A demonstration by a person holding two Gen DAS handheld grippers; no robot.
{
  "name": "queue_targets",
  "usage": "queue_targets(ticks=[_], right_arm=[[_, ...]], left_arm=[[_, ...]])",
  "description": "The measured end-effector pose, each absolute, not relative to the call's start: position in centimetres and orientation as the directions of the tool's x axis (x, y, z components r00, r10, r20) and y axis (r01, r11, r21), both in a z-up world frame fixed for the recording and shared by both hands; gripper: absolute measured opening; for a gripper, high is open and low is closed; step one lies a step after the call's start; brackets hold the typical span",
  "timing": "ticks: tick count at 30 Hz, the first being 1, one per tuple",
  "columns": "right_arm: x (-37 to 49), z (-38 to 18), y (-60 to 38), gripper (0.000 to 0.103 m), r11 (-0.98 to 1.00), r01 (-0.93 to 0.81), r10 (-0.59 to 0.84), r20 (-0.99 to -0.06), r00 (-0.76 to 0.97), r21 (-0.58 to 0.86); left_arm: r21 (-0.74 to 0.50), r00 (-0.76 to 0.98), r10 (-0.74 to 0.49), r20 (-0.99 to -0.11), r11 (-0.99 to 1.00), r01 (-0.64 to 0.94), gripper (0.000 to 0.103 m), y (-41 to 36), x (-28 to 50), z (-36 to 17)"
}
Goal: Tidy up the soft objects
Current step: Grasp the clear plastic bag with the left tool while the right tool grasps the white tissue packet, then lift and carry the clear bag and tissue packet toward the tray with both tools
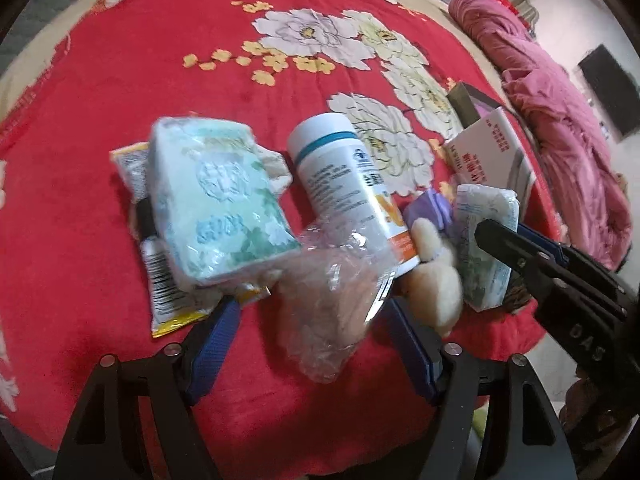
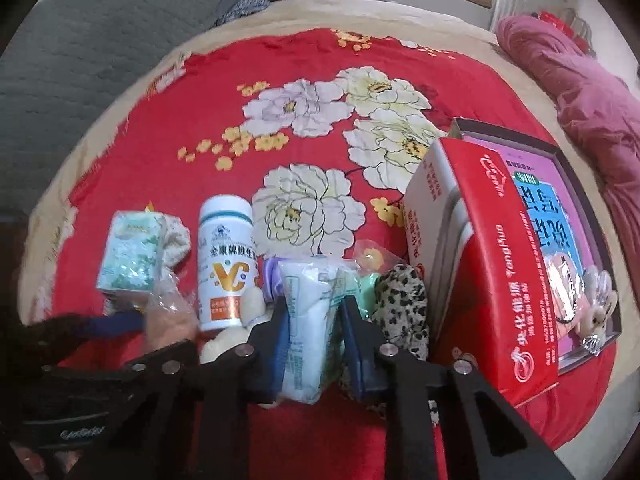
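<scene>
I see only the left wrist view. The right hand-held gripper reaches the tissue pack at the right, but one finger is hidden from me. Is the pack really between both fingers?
Observer: Yes. The right wrist view shows the right hand-held gripper squeezing the tissue pack between both blue pads.
Operator: What lies on the far side of that pack? My view hides it.
Observer: A leopard-print cloth lies there, between the pack and the red-topped box.

I see a red bedspread [image 2: 132, 152] with white flowers, a white bottle [image 2: 226, 264] banded teal, and a leopard-spotted cloth [image 2: 402, 304].
</scene>
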State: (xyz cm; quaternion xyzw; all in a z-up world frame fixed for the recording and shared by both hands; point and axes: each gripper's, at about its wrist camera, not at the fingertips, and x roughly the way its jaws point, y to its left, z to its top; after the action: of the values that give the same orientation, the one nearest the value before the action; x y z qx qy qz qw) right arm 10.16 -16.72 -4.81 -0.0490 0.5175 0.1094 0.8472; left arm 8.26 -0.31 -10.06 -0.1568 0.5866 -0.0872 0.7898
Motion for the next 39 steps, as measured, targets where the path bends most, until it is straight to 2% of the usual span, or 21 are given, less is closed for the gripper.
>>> queue_targets(ticks=[4,14,25,39], right_arm=[[10.1,-3.8,-18.0,0.025,0.972,-0.219,0.178,-0.880,0.440,0.087],[10.2,-1.3,-20.4,0.025,0.965,-0.200,0.248,-0.851,0.464,0.172],[9.7,-0.4,-21.5,0.021,0.948,-0.197,0.315,-0.814,0.488,0.249],[8.8,3.3,-20.8,0.020,0.945,-0.245,0.320,-0.768,0.555,0.217]], left_arm=[[-0.383,0.288,-0.355,-0.890,0.923,-0.045,0.055,-0.5,8.6,-10.4],[-0.418,0.306,-0.382,-0.872,0.907,-0.057,0.053,-0.2,8.3,-10.1],[-0.447,0.349,-0.412,-0.841,0.894,-0.020,0.053,-0.1,7.3,-7.4],[-0.431,0.435,-0.406,-0.803,0.901,0.046,0.053,-0.6,6.4,-1.9]])
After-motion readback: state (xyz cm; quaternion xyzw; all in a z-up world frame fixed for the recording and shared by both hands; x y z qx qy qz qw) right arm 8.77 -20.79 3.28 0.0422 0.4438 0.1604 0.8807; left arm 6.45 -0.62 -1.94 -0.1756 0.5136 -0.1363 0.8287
